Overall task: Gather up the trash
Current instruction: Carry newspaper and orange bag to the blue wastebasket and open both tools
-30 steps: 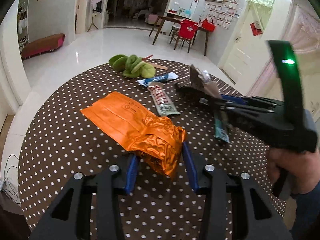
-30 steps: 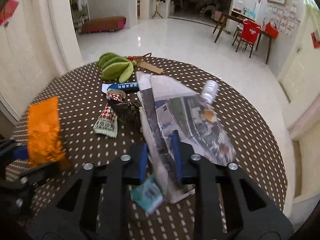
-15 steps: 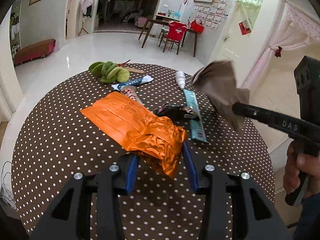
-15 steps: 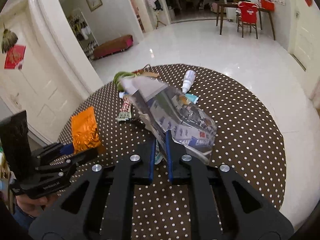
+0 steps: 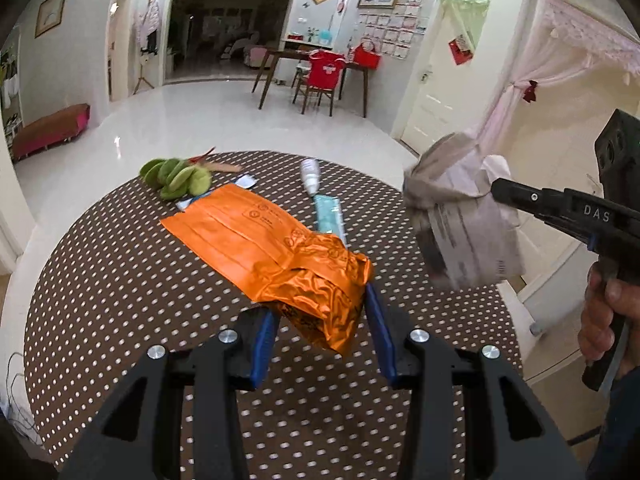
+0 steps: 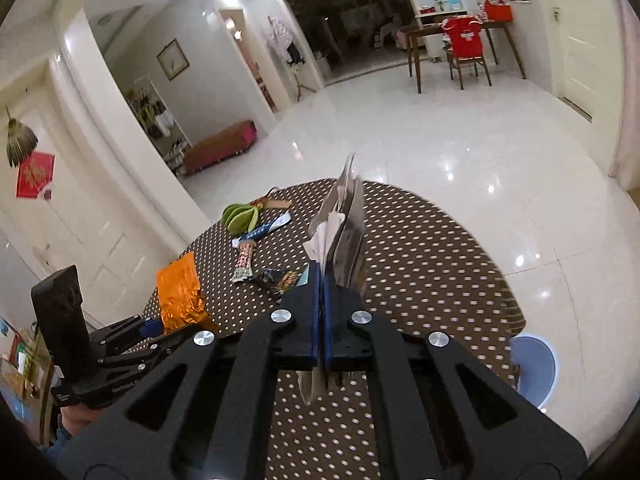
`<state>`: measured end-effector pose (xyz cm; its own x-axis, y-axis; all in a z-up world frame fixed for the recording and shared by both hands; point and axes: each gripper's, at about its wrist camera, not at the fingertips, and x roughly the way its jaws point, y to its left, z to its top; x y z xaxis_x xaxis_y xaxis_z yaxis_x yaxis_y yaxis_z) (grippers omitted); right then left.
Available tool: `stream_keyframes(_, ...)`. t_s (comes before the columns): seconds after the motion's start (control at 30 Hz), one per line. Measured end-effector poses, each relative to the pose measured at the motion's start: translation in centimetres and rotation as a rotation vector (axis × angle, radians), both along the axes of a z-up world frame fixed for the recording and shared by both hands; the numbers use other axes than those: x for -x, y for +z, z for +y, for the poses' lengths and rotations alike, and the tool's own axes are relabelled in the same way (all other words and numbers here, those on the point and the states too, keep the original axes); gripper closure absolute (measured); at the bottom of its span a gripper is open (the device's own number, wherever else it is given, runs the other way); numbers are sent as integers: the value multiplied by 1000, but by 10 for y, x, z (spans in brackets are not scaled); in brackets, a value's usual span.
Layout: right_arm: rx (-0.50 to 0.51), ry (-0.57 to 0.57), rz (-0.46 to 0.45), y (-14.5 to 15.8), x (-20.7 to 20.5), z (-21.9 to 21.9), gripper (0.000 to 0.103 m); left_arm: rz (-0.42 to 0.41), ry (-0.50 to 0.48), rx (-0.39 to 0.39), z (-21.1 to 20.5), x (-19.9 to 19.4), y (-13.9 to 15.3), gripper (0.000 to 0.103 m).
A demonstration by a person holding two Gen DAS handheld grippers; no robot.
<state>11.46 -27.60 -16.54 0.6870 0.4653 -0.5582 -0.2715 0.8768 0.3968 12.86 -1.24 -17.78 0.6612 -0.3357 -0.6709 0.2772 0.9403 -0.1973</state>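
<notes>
While the left gripper [image 5: 318, 320] clamps the crumpled near end of an orange foil bag [image 5: 276, 248] between its blue pads, the bag's long axis runs away from the claw and to its left, the flat open end pointing toward a bunch of green fruit [image 5: 176, 176] at the far side of the dotted table [image 5: 120, 300]. Ahead and right of that claw, a teal packet [image 5: 330, 216] lies lengthwise, pointing away, with a small white bottle [image 5: 311, 172] just beyond it. The right gripper [image 6: 321, 280], its jaws pressed nearly together, pinches a folded printed wrapper [image 6: 344, 232] that stands on edge and juts straight out past the fingertips, held above the table; in the left wrist view the same wrapper [image 5: 460, 224] hangs blurred off the table's right edge. Left of the right claw lie a red-patterned packet [image 6: 245, 260] and a dark crumpled wrapper [image 6: 276, 278]. A blue bin [image 6: 534, 372] sits on the floor to its lower right.
</notes>
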Motion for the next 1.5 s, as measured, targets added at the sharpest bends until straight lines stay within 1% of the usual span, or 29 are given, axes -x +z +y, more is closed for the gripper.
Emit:
stream_keyframes(0.23,-27,-66,-16,6,22,-50,102,-17,-82,-4,-41,-3,9,62)
stream_keyframes(0.43,-55,-180,-30,10,42,-109,102,-22,-174,-6,-89,-8,14,62)
stream_keyframes(0.53,-70,-252,-15,4,49,-147,102,-20,-219,-4,-114,-11,14,62)
stream_keyframes(0.67,-67,-310,35,-17,47,-181,102,-13,-276,-6,-148,-16,12,62)
stream_keyframes(0.73,-77,-335,83,-38,41,-199,101,-7,-300,-13,-166,-21,9,62)
stream_keyframes(0.8,-59,-361,124,-57,36,-209,101,0,-322,-21,-183,-27,6,62)
stream_keyframes(0.87,-87,-366,163,-78,29,-221,101,5,-338,-30,-200,-32,3,62)
stream_keyframes(0.93,-85,-388,212,-102,20,-233,100,11,-356,-40,-216,-37,-2,62)
stream_keyframes(1.0,-99,-404,277,-128,9,-245,99,18,-370,-50,-229,-42,-6,62)
stream_keyframes(1.03,-117,-417,311,-142,5,-252,91,22,-378,-53,-236,-45,-8,62)
stream_keyframes(1.07,-128,-426,330,-150,4,-257,65,25,-385,-57,-243,-47,-9,62)
stream_keyframes(1.13,-145,-453,346,-162,7,-268,29,29,-405,-64,-258,-51,-12,62)
stream_keyframes(1.2,-171,-470,344,-168,12,-276,29,31,-427,-68,-271,-54,-16,62)
stream_keyframes(1.23,-174,-478,344,-170,15,-279,26,33,-438,-71,-278,-55,-18,62)
stream_keyframes(1.27,-169,-494,341,-171,17,-284,19,34,-447,-72,-284,-56,-19,62)
stream_keyframes(1.33,-172,-529,326,-170,24,-296,12,37,-473,-74,-300,-57,-20,62)
stream_keyframes(1.43,-175,-576,292,-159,33,-308,12,49,-515,-74,-317,-58,-25,62)
stream_keyframes(1.5,-168,-613,251,-146,43,-318,10,65,-543,-88,-331,-60,-34,62)
